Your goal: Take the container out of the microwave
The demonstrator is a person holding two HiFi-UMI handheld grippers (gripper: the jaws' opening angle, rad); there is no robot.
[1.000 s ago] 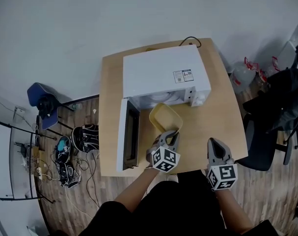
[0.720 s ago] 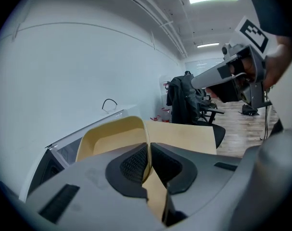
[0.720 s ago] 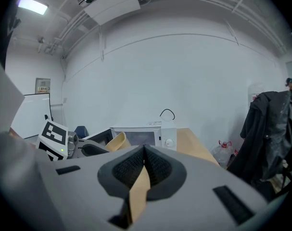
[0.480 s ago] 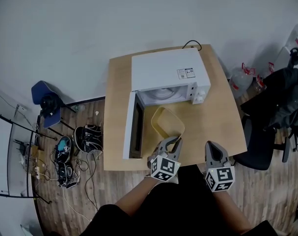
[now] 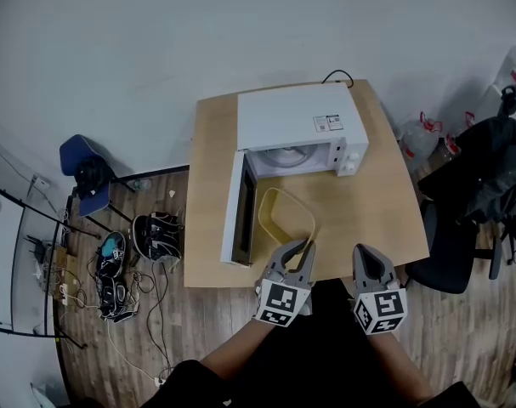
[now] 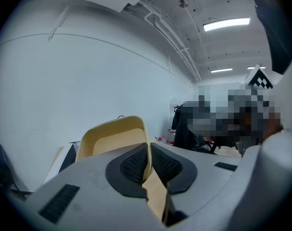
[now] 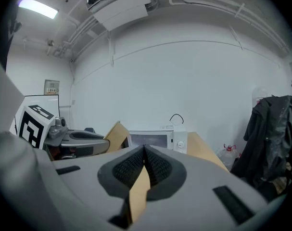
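Note:
The pale yellow container [image 5: 285,215] hangs tilted in front of the open white microwave [image 5: 296,117], outside its cavity. My left gripper [image 5: 304,246] is shut on the container's near rim; in the left gripper view the rim [image 6: 112,138] is pinched between the dark pads [image 6: 136,162]. My right gripper [image 5: 364,252] hovers just right of it near the table's front edge, shut with nothing in it. In the right gripper view its jaws [image 7: 145,150] are pressed together, and the microwave [image 7: 158,139] lies ahead with the left gripper [image 7: 73,141] at the left.
The microwave door [image 5: 243,219] stands swung open to the left, on the wooden table [image 5: 211,168]. A blue chair [image 5: 79,172] and shoes [image 5: 155,236] lie on the floor at left. A black chair with a dark jacket [image 5: 487,185] and water bottles [image 5: 419,134] stand at right.
The container has come away from the microwave mouth toward the table's front edge and risen, held by the left gripper. The right gripper has drawn back alongside it.

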